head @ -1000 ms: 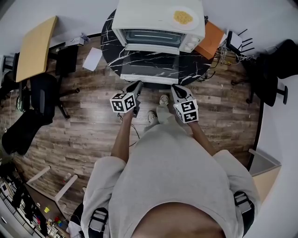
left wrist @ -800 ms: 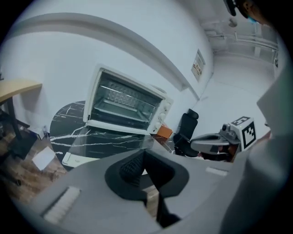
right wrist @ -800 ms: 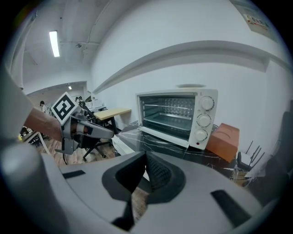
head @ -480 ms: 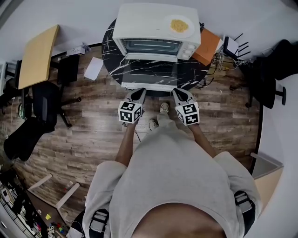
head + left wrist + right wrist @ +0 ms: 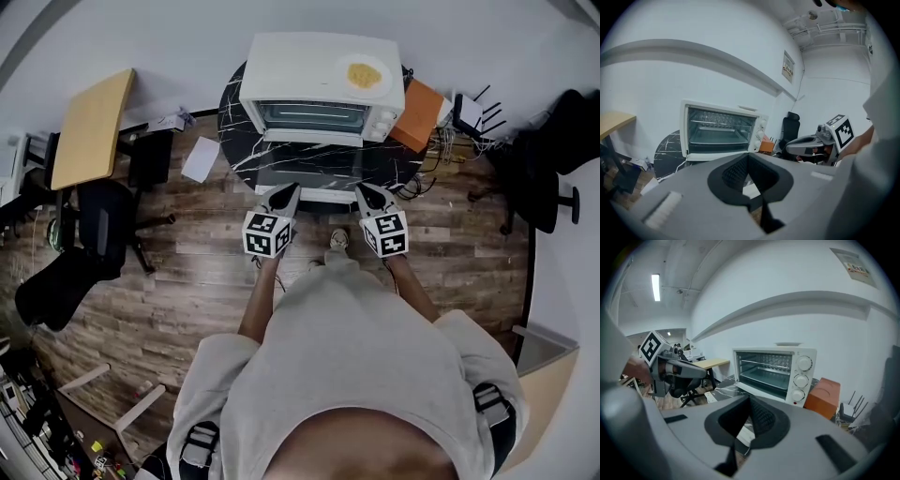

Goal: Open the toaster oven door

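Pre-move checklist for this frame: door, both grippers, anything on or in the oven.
1. Door fully down: ok.
2. Left gripper shut, empty: ok.
3. Right gripper shut, empty: ok.
4. Grippers clear of door: cannot tell; their tips overlap its front edge in the head view.
5. Plate flat on oven top: ok.
6. Nothing in oven but its rack: ok.

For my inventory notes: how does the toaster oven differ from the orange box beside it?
The toaster oven is white and larger; the orange box is orange and smaller. The toaster oven's door lies open; the orange box shows no opening. Both are boxy and stand side by side.
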### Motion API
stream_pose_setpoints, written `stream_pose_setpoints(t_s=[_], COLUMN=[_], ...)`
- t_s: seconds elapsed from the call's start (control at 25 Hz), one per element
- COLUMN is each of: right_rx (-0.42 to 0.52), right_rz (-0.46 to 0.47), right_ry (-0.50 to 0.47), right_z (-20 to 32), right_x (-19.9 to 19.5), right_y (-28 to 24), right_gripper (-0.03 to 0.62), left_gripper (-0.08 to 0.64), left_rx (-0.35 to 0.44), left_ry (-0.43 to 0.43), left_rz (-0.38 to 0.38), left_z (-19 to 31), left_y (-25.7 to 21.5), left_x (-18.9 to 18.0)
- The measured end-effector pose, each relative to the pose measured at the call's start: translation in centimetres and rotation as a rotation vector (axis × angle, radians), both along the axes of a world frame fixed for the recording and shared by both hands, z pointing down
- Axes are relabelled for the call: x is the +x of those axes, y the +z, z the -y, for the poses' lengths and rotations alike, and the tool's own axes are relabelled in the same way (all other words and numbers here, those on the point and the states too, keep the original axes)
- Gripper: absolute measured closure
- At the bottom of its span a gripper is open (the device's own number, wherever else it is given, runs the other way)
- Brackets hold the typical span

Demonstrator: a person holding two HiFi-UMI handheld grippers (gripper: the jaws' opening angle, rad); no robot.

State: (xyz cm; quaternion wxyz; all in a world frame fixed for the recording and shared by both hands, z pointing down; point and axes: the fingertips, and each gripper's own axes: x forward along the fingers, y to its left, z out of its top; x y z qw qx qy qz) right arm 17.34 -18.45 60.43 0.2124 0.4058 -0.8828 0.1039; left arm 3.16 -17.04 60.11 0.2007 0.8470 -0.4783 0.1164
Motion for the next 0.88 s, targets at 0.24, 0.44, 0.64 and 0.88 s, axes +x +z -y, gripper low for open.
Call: stream_pose_setpoints(t_s=[0.24, 0.44, 0.64, 0.88], right_rx=[0.046, 0.090, 0.123, 0.136], right_rz=[0.010, 0.014, 0.017, 0.017], right_ry=[0.009, 0.019, 0.027, 0.033], right_z=[2.1, 3.8, 5.1, 5.8], right_x=[0.2, 0.5, 0.7, 1.1], right_y=[-2.0, -3.9, -5.3, -5.9], right_gripper=[0.580, 0.580, 0.580, 0.580], left_gripper=[0.551, 0.551, 0.551, 0.551], left_rx=[0.050, 0.085, 0.115, 0.126], left_ry=[-0.002, -0.009, -0.017, -0.023], left_rz=[0.020, 0.022, 0.018, 0.011], left_z=[1.7, 3.2, 4.7, 5.6], left_y=[-2.0, -3.6, -5.0, -5.5], left_x=[-0.4, -0.7, -0.9, -0.9])
